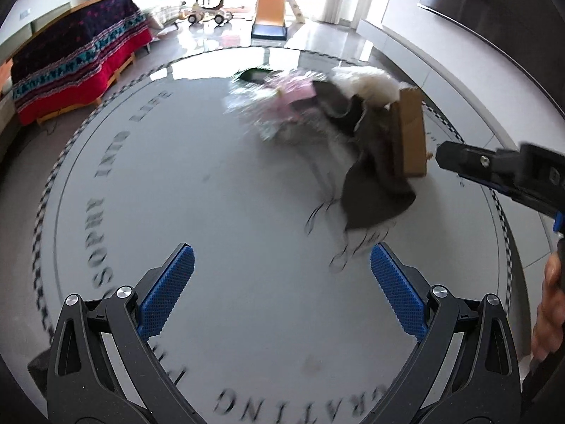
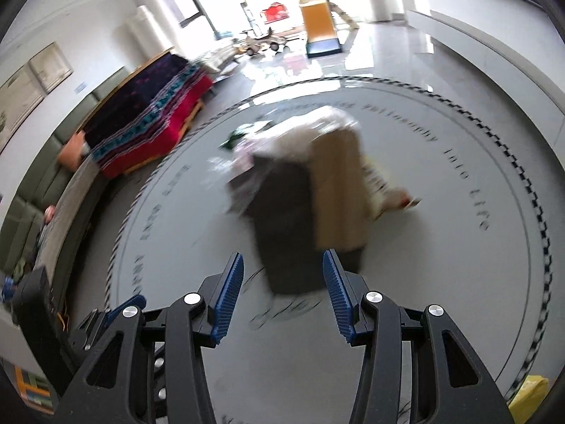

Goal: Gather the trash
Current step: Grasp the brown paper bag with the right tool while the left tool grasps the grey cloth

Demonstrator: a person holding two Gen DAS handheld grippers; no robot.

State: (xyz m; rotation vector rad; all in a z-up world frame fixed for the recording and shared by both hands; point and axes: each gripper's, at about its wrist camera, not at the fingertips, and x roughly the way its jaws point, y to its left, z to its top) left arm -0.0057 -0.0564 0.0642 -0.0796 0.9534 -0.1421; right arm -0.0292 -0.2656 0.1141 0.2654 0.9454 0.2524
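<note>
I am looking down on a round grey rug (image 1: 197,183) with lettering around its rim. My left gripper (image 1: 281,268) is hovering at the bottom centre of its frame, its blue fingers (image 1: 169,289) spread wide apart and holding nothing. My right gripper (image 2: 282,282) is sitting at the bottom centre of its own frame, fingers (image 2: 227,296) likewise apart and empty; in the left view it is poking in from the right edge (image 1: 494,169).

The trash is lying in a blurred heap on the rug, right of centre in the left view: a cardboard box (image 1: 411,134), a dark cloth (image 1: 374,190) draped in front of it, pink wrapping (image 1: 289,99) and something white (image 1: 363,77) behind. In the right view the box (image 2: 339,190) and cloth (image 2: 286,226) are filling mid-frame, just beyond my fingertips.

A sofa under a red blanket (image 1: 74,70) is showing at upper left.
</note>
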